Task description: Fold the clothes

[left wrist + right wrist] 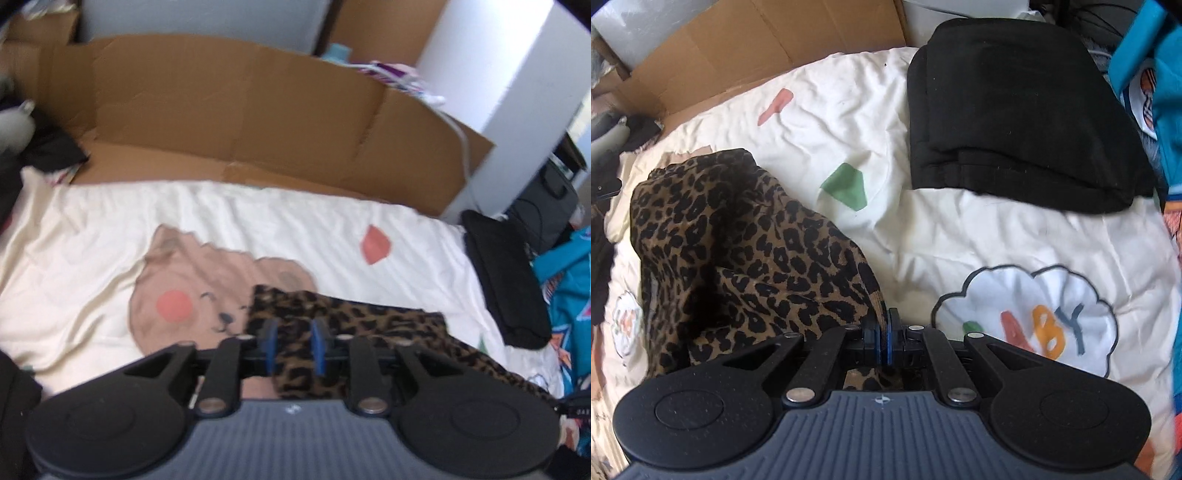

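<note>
Leopard-print garment sits bunched on the bed, toward the near edge, and the right tool has it: blue pads pressed tight together on a hem of the cloth, the fabric rising in a peak to the pinch and draping away to the left. Over on the other side, the left tool hangs above the same garment with its blue pads apart, cloth showing in the gap between them, nothing clamped; whether the pads touch the fabric I cannot tell, the view is blurred.

Out from there: the cream bedspread lies wrinkled under everything, a pink bear face printed on it just left of the leopard cloth, which overlaps the bear's right side. A green patch shows just right of the garment, and a cloud shape with coloured letters lies near the right tool. A folded black garment rests toward the far right side of the bed, well apart from the leopard print. Teal fabric lies beyond the right edge. Flattened cardboard stands along the far edge of the bed.
</note>
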`<state>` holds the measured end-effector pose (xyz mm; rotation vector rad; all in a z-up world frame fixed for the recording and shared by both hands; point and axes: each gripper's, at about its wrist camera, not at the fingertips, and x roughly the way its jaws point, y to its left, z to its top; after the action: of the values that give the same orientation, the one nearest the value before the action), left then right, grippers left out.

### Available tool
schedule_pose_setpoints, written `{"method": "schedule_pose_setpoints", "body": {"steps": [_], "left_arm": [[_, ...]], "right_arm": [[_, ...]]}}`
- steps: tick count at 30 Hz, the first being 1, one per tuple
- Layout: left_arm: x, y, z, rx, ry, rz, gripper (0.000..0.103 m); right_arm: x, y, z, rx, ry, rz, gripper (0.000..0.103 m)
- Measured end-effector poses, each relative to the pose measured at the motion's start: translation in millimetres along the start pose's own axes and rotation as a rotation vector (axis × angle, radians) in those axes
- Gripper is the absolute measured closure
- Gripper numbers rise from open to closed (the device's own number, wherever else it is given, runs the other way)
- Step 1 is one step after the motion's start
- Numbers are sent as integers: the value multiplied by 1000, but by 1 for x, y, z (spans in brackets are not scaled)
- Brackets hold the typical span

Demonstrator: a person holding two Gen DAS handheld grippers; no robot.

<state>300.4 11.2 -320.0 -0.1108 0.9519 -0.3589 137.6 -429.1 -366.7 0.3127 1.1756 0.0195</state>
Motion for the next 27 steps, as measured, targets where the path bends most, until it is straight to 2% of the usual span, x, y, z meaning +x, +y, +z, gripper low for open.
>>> {"method": "schedule_pose_setpoints", "body": {"steps": [5, 7, 10, 13, 14, 15, 17, 20, 24, 27], "left_arm": [[4, -37, 6, 116, -18, -44, 41], [15, -51, 6, 152, -16, -62, 39], [36, -70, 3, 196, 9, -28, 38], [52, -76, -3, 169, 36, -31, 38], [57, -76, -6, 157, 49, -35, 36], [62, -75, -10, 151, 59, -38, 35], [71, -73, -16, 147, 79, -45, 34], [78, -69, -21, 116, 106, -43, 41], [76, -65, -23, 100, 137, -68, 84], [67, -66, -24, 111, 134, -65, 96]], "right_arm": [[1, -3, -14, 10, -40, 24, 102], [0, -5, -20, 2, -48, 34, 102], [1, -10, -26, 9, -44, 22, 101], [0, -12, -31, 15, -48, 6, 93], [-2, -12, -32, 8, -56, 8, 82], [-3, -11, -32, 1, -72, 11, 62], [0, -8, -29, -24, -97, 16, 47], [10, 2, -21, -106, -100, 19, 47], [24, 19, -8, -200, -102, 9, 47], [26, 28, 0, -243, -113, 25, 47]]}}
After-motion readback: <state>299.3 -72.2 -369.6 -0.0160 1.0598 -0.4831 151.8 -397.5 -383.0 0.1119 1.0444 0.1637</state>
